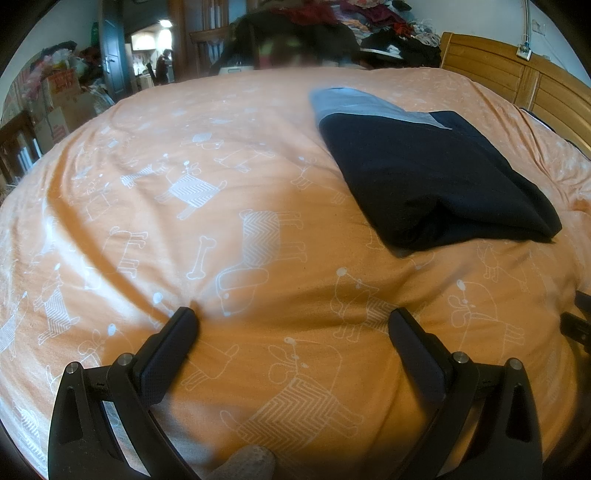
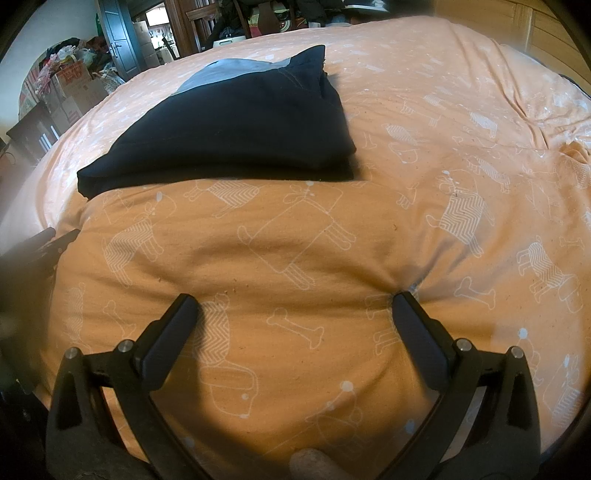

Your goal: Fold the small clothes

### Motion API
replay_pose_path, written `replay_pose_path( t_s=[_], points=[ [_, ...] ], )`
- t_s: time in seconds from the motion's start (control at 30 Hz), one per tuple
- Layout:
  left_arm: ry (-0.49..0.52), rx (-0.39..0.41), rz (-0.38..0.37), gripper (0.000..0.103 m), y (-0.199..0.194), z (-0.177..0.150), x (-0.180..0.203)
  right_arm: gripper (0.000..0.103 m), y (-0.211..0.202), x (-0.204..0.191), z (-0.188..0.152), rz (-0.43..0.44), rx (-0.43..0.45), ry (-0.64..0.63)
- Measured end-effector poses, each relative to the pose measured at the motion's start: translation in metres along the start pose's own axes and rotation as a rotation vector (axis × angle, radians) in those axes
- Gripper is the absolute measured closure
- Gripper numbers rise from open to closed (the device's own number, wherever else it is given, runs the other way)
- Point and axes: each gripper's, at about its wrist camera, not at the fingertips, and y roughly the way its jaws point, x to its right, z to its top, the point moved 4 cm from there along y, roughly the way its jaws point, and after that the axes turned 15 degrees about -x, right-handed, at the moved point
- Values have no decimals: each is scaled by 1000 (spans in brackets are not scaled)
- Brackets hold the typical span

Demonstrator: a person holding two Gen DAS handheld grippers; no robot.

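Orange quilt with white dog print covers the bed. Folded navy garment with a grey band lies flat on it, toward the headboard side, touching nothing else. Left gripper: fingers wide apart, tips pressed into the quilt, nothing between them, garment well ahead and to its right. Right gripper: fingers also spread, empty, tips denting the quilt; garment ahead on its left. Clothes pile past the far edge.

The left claw and the right claw look alike: matte black plastic, two flat, tapered fingers on curved, slotted arms, with round silver screws at the pivots.
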Motion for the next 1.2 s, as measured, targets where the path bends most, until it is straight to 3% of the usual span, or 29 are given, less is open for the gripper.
replay_pose_path(
  t_s=[1.2],
  points=[
    [-3,0,-4,0,1,1,1,0,0,0,-1,0,1,2]
  ],
)
